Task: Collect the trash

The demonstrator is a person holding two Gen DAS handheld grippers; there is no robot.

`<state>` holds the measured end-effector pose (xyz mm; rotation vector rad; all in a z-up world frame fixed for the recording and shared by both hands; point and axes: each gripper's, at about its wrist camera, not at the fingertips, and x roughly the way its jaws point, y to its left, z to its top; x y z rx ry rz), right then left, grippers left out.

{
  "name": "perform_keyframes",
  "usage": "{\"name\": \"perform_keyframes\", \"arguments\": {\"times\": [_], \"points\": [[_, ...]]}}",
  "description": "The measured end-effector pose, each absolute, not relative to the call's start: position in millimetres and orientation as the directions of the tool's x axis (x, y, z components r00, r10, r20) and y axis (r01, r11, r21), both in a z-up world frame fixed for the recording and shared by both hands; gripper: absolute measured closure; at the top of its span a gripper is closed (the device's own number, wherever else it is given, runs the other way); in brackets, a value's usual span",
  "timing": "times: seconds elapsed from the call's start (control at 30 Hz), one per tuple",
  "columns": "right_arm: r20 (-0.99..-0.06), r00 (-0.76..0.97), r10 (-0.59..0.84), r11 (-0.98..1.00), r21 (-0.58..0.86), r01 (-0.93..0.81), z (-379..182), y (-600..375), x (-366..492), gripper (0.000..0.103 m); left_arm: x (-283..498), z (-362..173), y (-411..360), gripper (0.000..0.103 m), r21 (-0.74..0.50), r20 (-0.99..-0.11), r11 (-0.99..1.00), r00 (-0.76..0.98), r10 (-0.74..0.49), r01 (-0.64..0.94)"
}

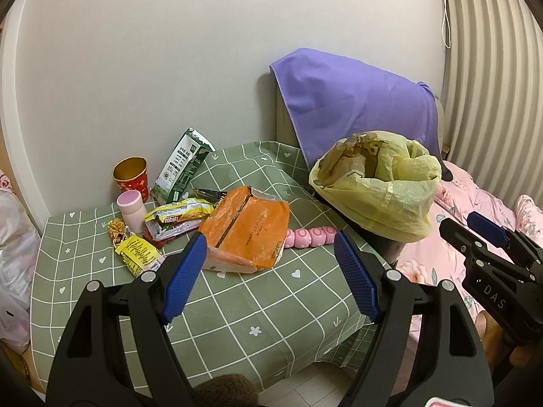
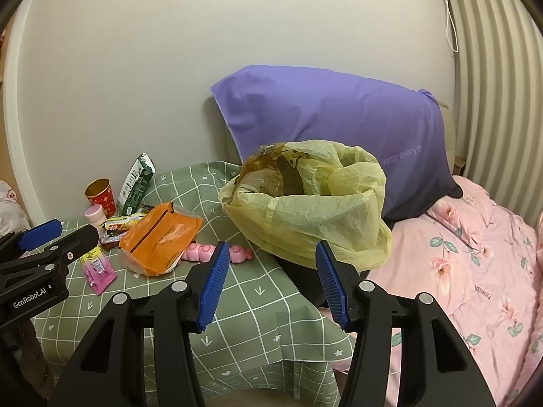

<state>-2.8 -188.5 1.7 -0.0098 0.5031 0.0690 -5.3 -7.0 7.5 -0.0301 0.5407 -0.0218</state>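
My left gripper (image 1: 269, 264) hung wide open with nothing in it, and the orange wrapper (image 1: 246, 232) lay straight ahead of it, just beyond and between the two blue pads on the green checked bench (image 1: 237, 308). The wrapper's long axis ran away from me and slightly to the right, so I judged the pads would close across its short width if I went straight forward. The smaller litter sat ahead and to the left of that gripper: the yellow snack packet (image 1: 137, 252), the milk carton (image 1: 181, 169) leaning at the wall, and the red paper cup (image 1: 130, 176).

My right gripper (image 2: 269, 283) was also open and empty, though less widely. The bin with the yellow bag (image 2: 305, 217) stood directly ahead of it and close, with the wrapper off to its left. I took the left gripper as nearer the wrapper, and the bin lay to its right, past the pink toy (image 1: 310, 236).
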Motion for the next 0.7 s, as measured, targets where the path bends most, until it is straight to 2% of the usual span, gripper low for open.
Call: {"name": "perform_keyframes", "arguments": {"times": [0.7], "points": [[-0.491, 0.868, 0.075, 0.997, 0.007, -0.081, -0.5, -181.8, 3.2, 0.053, 0.1, 6.0, 7.3, 0.029, -0.042, -0.515, 0.999, 0.857, -0.003, -0.022]]}}
